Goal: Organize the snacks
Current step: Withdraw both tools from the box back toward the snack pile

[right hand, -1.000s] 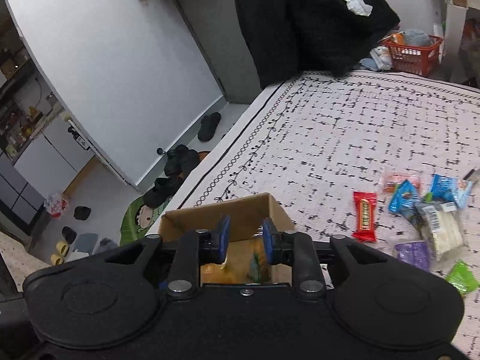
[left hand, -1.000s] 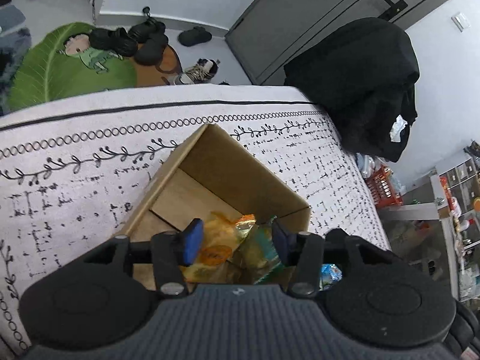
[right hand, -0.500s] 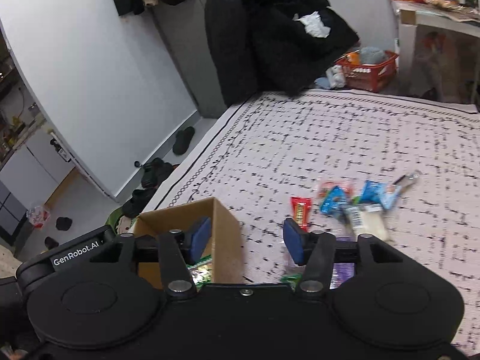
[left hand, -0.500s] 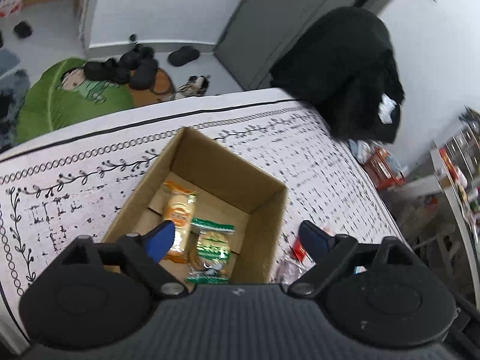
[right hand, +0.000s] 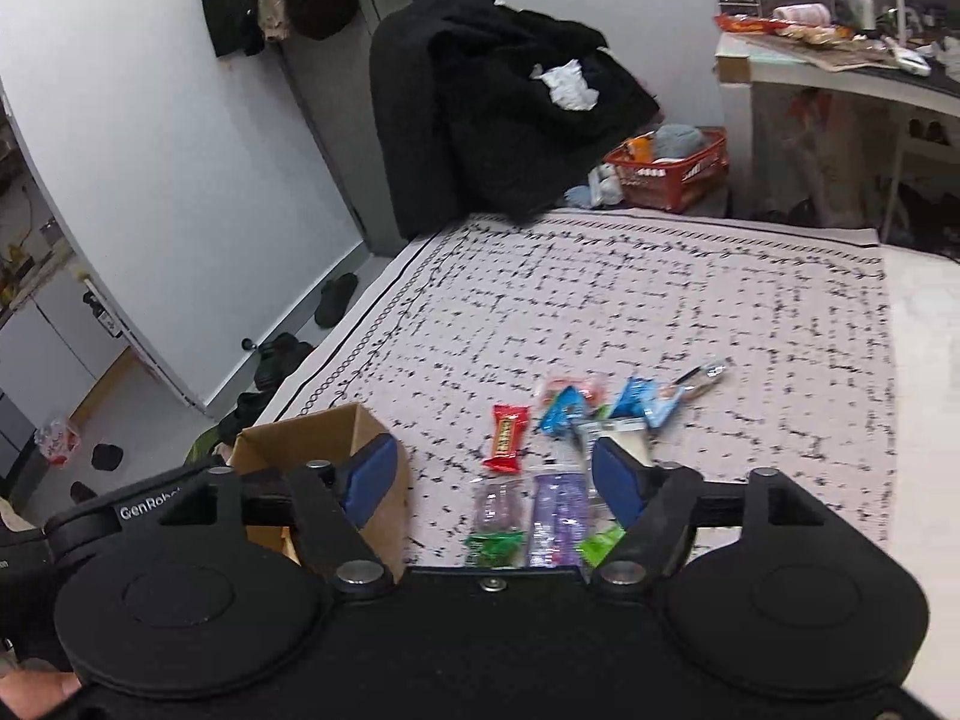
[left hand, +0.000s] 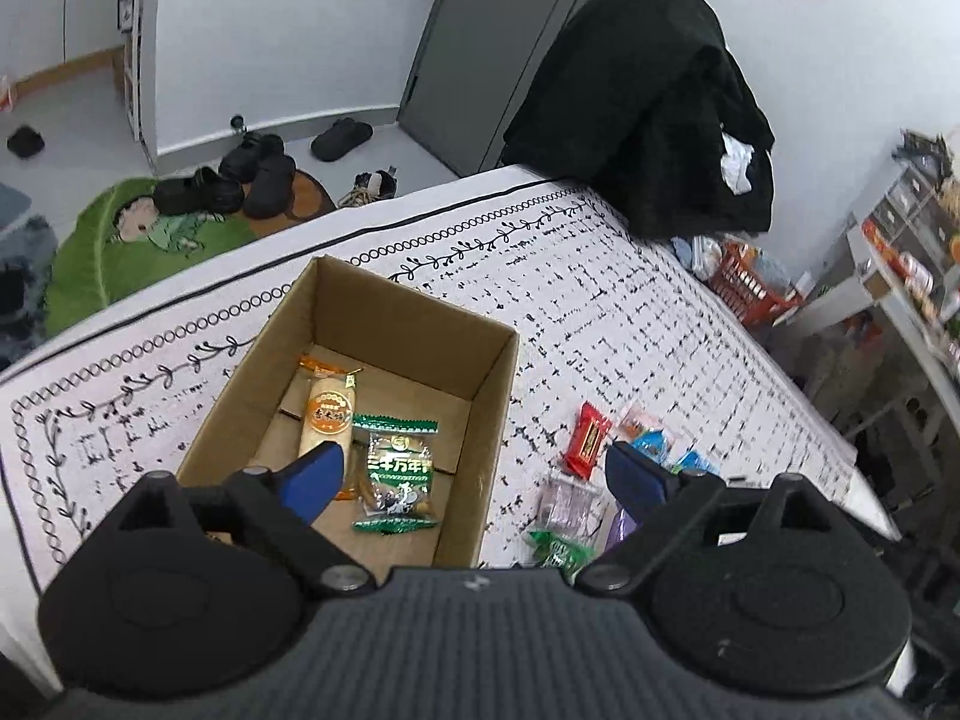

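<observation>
A cardboard box (left hand: 492, 384) (right hand: 288, 441) sits on the patterned tablecloth (left hand: 600, 300). Inside it lie an orange snack packet (left hand: 327, 414) and a green snack packet (left hand: 397, 474). My left gripper (left hand: 474, 480) hangs open above the box's near right corner, holding nothing. To the right of the box lies a loose pile of snacks: a red bar (right hand: 507, 438) (left hand: 587, 441), blue packets (right hand: 645, 402), a purple packet (right hand: 555, 516) and green packets (right hand: 495, 543). My right gripper (right hand: 495, 483) is open above that pile, empty.
A black coat (right hand: 498, 102) is draped over a chair at the table's far edge. A red basket (right hand: 672, 171) stands on the floor behind. Shoes (left hand: 240, 174) and a green mat (left hand: 120, 246) lie beyond the left edge. A cluttered desk (right hand: 840, 60) stands at right.
Both grippers opened and rose away from the box, leaving the orange and green packets lying in it. The right gripper swung right, over the loose snack pile.
</observation>
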The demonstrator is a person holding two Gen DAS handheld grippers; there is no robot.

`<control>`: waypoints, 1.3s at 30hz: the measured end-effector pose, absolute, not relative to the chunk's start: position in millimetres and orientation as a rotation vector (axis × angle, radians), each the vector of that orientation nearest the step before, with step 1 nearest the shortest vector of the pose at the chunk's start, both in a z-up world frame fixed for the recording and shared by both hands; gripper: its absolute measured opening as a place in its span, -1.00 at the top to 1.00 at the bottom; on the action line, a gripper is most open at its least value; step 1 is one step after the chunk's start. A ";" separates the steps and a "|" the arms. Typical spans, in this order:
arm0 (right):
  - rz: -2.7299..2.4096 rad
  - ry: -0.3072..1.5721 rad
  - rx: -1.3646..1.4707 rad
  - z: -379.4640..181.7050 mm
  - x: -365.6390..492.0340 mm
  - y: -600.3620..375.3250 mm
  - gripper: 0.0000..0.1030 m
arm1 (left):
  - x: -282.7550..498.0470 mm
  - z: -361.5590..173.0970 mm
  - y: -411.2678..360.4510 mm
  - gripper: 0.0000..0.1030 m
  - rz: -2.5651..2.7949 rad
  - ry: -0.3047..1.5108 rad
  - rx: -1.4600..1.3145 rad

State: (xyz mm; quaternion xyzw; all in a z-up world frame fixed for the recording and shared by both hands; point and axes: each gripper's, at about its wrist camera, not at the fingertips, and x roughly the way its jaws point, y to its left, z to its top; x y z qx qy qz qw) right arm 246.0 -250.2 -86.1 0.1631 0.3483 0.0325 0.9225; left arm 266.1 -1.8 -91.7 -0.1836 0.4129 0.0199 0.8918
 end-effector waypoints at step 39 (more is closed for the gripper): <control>-0.010 0.809 0.472 -144.9 214.2 -346.6 -0.98 | 227.9 -123.7 -121.8 -0.99 -0.166 0.908 -0.130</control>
